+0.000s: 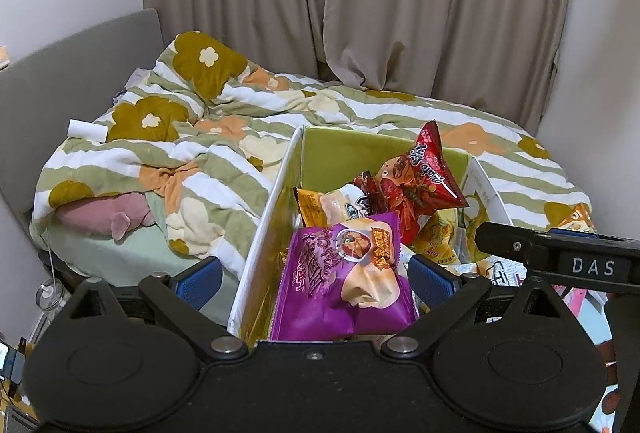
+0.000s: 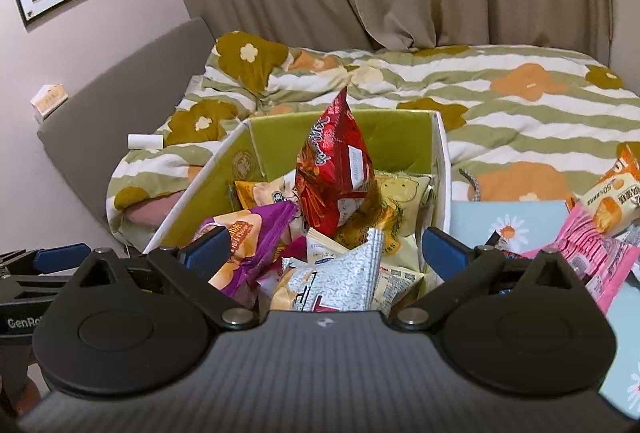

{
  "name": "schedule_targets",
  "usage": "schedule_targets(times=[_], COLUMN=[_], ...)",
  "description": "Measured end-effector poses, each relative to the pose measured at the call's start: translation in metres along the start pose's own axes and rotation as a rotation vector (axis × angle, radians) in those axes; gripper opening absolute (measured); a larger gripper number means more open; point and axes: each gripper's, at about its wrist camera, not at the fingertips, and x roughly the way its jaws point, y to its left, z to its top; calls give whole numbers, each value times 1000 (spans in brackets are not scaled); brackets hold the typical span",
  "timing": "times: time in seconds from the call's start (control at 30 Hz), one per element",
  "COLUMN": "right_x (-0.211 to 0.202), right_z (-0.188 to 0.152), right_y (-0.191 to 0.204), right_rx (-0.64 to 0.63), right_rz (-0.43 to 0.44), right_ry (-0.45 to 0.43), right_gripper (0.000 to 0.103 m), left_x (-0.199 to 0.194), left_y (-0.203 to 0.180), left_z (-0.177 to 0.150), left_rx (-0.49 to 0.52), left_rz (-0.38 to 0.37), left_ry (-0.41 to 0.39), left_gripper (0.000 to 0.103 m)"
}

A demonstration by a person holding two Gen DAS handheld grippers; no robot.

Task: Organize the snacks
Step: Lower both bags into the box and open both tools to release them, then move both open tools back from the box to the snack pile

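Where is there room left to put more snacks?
The box is crowded, packets piled above its rim around the red bag. Bare room: the striped quilt behind and right of the box, and left of it toward the headboard.

Left tool point(image 1: 316, 279), jaws wide apart, above a purple snack bag point(image 1: 340, 289) in a green-lined box point(image 1: 360, 149) beside the bed point(image 1: 240, 137).

White letters "DAS" stand on the black gripper arm point(image 1: 592, 267) at the left wrist view's right edge. In the right wrist view, "GenRo", cut off, marks the black gripper point(image 2: 24, 323) at lower left, and "50%" shows upside down on the orange snack packet point(image 2: 614, 193) at the right edge.
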Motion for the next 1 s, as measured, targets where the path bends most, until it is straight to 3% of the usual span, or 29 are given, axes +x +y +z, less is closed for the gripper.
schedule_targets(times=[0.27,0.57,0.77,1.0], right_x=[-20,-73,-107,-128], right_z=[6,10,8,10], right_y=[-3,-24,-69,-150], right_rx=[25,55,117,145], right_rz=[-7,-148,-242,-354], right_ry=[-29,-108,-148,-149], right_gripper=[103,103,103,103], left_x=[-11,-26,-31,-21], left_y=[-6,-44,-89,-164], left_z=[10,16,18,21], left_rx=[38,134,199,275], left_rz=[-50,-213,-273,-321], left_ry=[-41,-91,-112,-120], left_gripper=[101,101,101,101])
